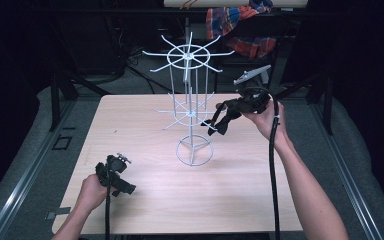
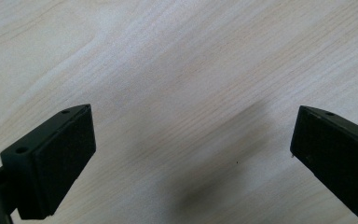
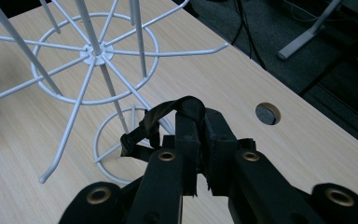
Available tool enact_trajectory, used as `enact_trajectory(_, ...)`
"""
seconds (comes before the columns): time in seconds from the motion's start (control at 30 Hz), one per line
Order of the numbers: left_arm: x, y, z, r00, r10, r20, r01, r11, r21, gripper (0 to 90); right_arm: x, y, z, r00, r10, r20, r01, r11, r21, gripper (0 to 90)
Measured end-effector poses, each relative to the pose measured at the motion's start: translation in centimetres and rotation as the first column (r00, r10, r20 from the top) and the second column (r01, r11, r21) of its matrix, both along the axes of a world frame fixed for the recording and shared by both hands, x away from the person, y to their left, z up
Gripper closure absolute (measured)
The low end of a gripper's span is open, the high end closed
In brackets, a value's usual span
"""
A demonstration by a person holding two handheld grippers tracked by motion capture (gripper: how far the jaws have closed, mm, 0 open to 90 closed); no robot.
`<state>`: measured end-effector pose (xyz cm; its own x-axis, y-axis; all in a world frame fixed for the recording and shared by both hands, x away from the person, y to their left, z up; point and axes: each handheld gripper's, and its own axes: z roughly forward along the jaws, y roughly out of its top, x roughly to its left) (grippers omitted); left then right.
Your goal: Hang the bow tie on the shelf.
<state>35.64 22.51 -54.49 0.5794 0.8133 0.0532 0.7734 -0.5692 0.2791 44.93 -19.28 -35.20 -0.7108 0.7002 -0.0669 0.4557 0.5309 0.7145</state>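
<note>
Pinching a dark strap loop (image 3: 168, 116) between closed jaws, right gripper (image 3: 196, 140) raised beside the white wire display rack (image 1: 190, 107), near its lower ring of hooks. Loop bowed over the jaw tips, a small buckle-like end hanging off toward the rack; same strap dangling below the gripper in the high view (image 1: 220, 122). Probably thin webbing: light, limp, no shape of its own, likely to sag and twist off a hook tip unless kept open. Best held just where it is now, at the crown of the loop, leaving the hanging part free to pass over a prong. Rack itself thin wire on a small ring base, so likely light and easy to nudge or tip. Left gripper (image 1: 117, 175) low over the near left of the table, jaws spread wide, nothing between them. Pale wood-grain table (image 1: 145, 210), smooth and bare, round cable hole (image 3: 267, 113) near its far edge. Dark room, grey floor, checked orange-and-blue cloth (image 1: 240, 25) behind.
</note>
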Motion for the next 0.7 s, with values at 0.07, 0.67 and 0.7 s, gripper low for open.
enact_trajectory(0.07, 0.0, 0.0, 0.0, 1.0, -0.001, -0.001, 0.001, 1.0, 0.001, 0.0, 0.2, 0.2, 0.0, 1.0, 0.002, -0.002, -0.002, 1.0, -0.004, 85.8)
enact_trajectory(0.67, 0.1, 0.0, -0.1, 0.9999, -0.006, -0.01, 0.006, 0.9999, 0.009, 0.1, 1.7, 1.6, -0.5, 0.9993, 0.01, -0.036, -0.011, 0.999, -0.033, 85.1)
enact_trajectory(0.7, 0.1, 0.0, -0.1, 0.9999, -0.006, -0.01, 0.006, 0.9999, 0.009, 0.1, 1.7, 1.6, -0.5, 0.9993, 0.01, -0.036, -0.011, 0.999, -0.033, 85.1)
